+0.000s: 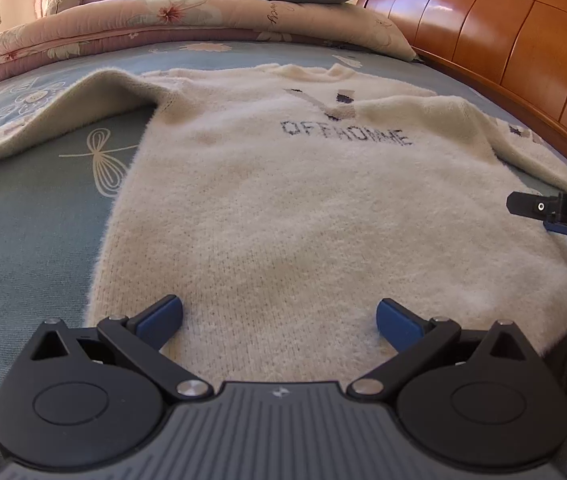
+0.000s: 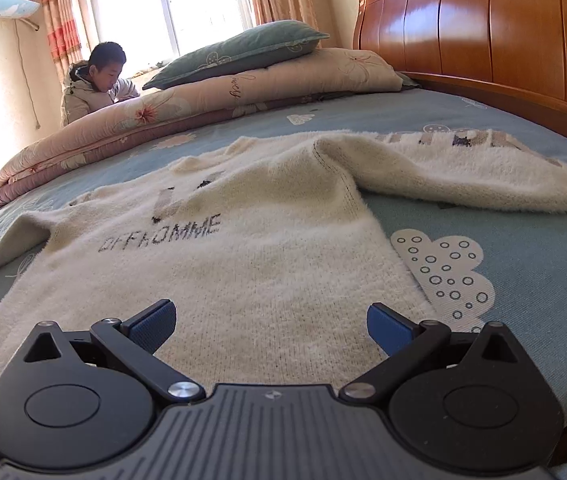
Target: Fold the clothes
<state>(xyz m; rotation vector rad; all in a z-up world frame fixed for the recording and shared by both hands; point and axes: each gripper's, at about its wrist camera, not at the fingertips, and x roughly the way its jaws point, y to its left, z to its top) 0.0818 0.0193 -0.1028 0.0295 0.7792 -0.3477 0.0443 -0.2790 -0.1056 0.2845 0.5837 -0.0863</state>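
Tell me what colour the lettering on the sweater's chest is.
Dark navy, nearly black, reading OFFHOMME on the cream sweater; clearest in the left wrist view.

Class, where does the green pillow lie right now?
The green pillow lies at the far end of the bed, on the folded floral quilt, beside the wooden headboard, beyond the sweater.

Bed w/ blue sheet [image 2: 523,152], cream sweater [image 2: 243,264] flat, folded quilt [image 2: 203,100] w/ pillow [image 2: 235,54]
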